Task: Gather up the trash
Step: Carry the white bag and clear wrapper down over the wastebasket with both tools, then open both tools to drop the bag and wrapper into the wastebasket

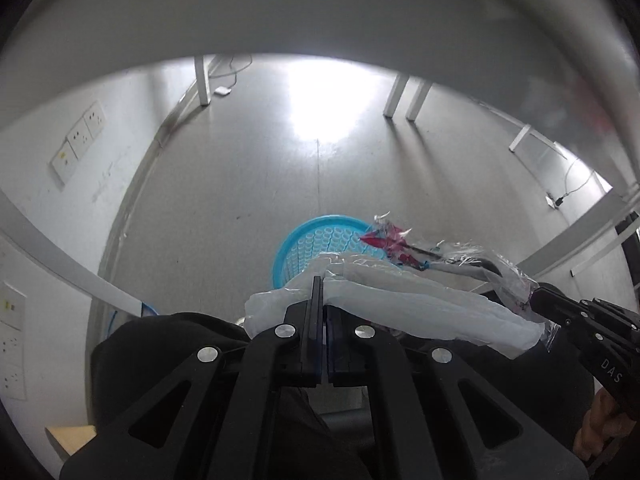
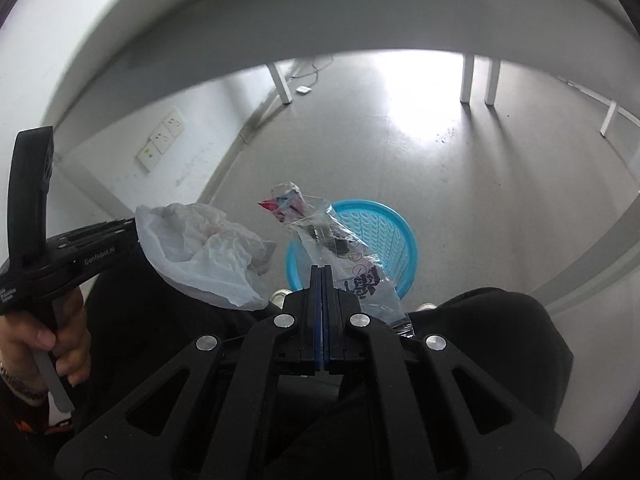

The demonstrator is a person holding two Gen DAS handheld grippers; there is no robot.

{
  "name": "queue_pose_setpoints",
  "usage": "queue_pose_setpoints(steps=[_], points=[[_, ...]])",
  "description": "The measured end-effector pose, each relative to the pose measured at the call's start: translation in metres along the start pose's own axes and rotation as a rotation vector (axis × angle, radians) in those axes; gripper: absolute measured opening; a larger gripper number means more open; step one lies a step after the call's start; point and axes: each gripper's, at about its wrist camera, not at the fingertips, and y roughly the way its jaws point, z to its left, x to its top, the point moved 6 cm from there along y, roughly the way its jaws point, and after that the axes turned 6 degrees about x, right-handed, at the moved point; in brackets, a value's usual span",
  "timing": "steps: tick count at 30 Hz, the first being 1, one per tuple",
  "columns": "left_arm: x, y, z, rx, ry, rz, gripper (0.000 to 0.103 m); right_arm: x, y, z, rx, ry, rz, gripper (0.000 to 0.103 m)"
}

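Left wrist view: your left tongs (image 1: 320, 292) were clamped flat on a crumpled white plastic bag (image 1: 400, 304), jaws pressed together with only the film between them. The bag trailed off toward 3 o'clock, right up to your right tongs (image 1: 536, 300), which came in from the 4 o'clock edge. A clear printed wrapper (image 1: 404, 246) with red and blue marks stuck out past the bag toward 12 o'clock, overlapping the rim of the blue basket (image 1: 316, 240) on the grey floor (image 1: 260, 168). The basket sat straight ahead of the tongs, partly hidden behind bag and wrapper.

Right wrist view: your right tongs (image 2: 321, 280) were shut on the clear printed wrapper (image 2: 340, 252), pinching its lower end; the rest stood up toward 11 o'clock. The blue basket (image 2: 384, 236) sat directly behind it at 12 o'clock, with the wrapper across its left half. The white plastic bag (image 2: 208, 252) hung at 9 o'clock, bunched, gripped by your left tongs (image 2: 136, 236); their tips were buried in the plastic. Your left hand (image 2: 60, 340) held that handle at the 8 o'clock edge. Both pieces of trash were held above the floor (image 2: 480, 184), near the basket, neither inside it.
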Motion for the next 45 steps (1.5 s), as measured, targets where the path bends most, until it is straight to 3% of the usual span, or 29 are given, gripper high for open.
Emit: queue_pose_setpoints(steps=[8, 23, 35, 41, 45], points=[[0.005, 0.077, 0.019, 0.032, -0.124, 0.181, 0.000, 0.000, 0.059, -0.023, -0.082, 0.058, 0.065, 0.000], [0.023, 0.162, 0.038, 0.045, -0.276, 0.291, 0.000, 0.013, 0.133, -0.050, -0.106, 0.158, 0.164, 0.000], [0.031, 0.200, 0.048, 0.026, -0.402, 0.356, 0.000, 0.021, 0.207, -0.069, -0.150, 0.194, 0.261, 0.000], [0.038, 0.228, 0.036, 0.016, -0.426, 0.372, 0.000, 0.019, 0.233, -0.083, -0.156, 0.229, 0.311, 0.000], [0.039, 0.241, 0.022, 0.031, -0.380, 0.381, 0.000, 0.018, 0.246, -0.089, -0.157, 0.251, 0.336, 0.000]])
